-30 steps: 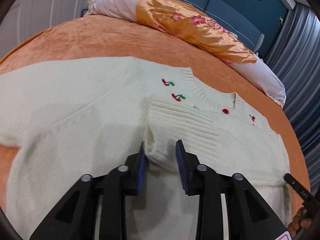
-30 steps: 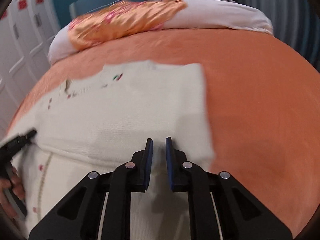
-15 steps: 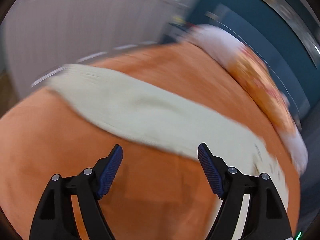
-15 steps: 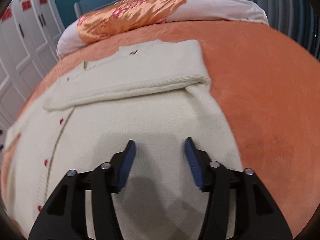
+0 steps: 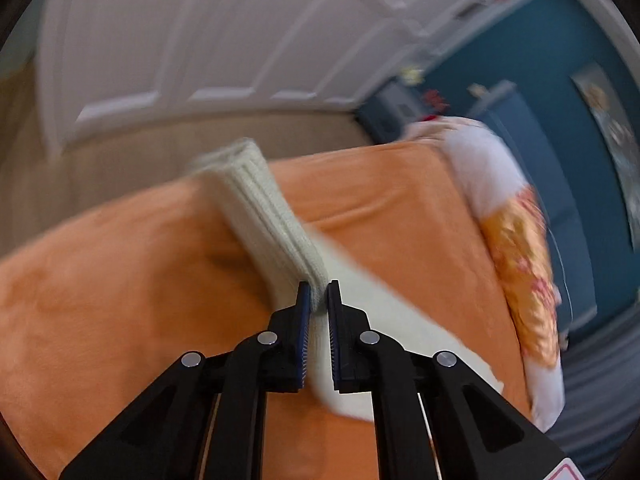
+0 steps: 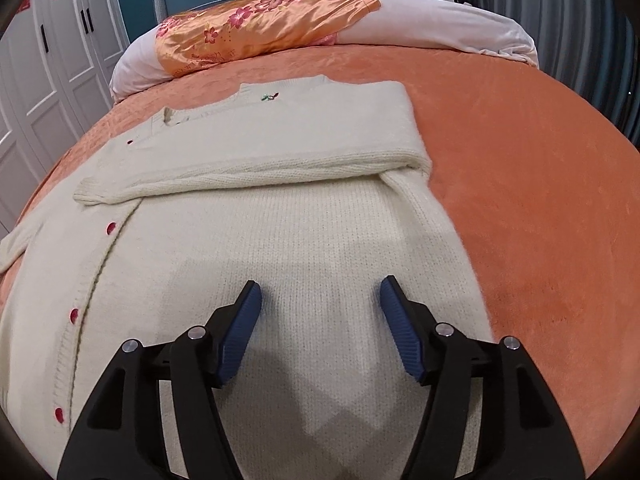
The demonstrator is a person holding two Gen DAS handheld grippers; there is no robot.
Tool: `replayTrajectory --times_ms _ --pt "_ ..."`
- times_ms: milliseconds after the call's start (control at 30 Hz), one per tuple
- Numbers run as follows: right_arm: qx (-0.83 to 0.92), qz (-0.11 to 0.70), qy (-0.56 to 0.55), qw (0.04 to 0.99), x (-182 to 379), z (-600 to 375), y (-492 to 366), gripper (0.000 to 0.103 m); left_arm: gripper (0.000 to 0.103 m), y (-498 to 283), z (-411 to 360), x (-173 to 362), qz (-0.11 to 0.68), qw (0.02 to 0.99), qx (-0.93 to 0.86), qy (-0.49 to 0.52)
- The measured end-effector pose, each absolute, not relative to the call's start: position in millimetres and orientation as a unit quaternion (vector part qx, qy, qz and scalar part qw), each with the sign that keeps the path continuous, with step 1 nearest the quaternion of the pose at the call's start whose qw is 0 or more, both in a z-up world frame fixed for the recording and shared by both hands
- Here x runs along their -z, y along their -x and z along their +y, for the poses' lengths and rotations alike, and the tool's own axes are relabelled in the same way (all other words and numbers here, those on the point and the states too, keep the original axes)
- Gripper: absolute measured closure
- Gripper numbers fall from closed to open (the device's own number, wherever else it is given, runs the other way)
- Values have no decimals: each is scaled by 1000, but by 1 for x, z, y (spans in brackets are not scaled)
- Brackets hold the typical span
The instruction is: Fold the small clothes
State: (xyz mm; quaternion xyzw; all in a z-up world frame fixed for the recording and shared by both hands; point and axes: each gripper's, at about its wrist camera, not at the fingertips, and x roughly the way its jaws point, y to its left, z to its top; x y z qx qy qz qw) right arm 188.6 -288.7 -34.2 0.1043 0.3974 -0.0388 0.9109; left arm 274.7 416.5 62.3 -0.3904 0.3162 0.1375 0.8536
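Left gripper (image 5: 318, 294) jaws clamped on sleeve cuff (image 5: 264, 216); right gripper (image 6: 320, 300) jaws spread above cardigan (image 6: 280, 240).

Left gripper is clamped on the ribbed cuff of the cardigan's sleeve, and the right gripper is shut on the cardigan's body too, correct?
Not quite. The right gripper is open, its jaws spread wide above the cardigan and gripping nothing, as the right wrist view shows. The left gripper is indeed shut on the ribbed cuff.

Matt knit cardigan (image 6: 320, 240) on plush (seemingly velvety) bedspread (image 6: 520, 160).
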Motion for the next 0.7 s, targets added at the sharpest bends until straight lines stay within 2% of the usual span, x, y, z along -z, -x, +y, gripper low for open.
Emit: replayTrajectory --times_ms 67,133,267,333,467,533,633,700 --pt "37 397 -106 911 35 -289 -189 42 97 -290 379 -100 301 879 -97 356" --pt "35 395 -110 911 35 -290 -190 42 103 -302 330 -134 289 899 -46 326" --pt "27 391 -121 912 35 -292 -190 40 103 -323 181 -191 274 925 95 245" --pt "20 389 -127 912 35 -293 -191 37 103 -328 106 -198 285 922 156 212" --pt "4 384 -143 912 35 -296 -191 33 103 -329 -41 -158 353 898 222 140" --pt "-2 381 -153 912 36 -298 -190 32 96 -321 -70 -126 383 885 224 142" --pt "-12 375 -166 912 36 -301 -189 30 83 -314 -71 -87 417 873 204 151" --pt "-18 373 -172 912 37 -302 -188 28 75 -314 -41 -65 429 876 162 150"
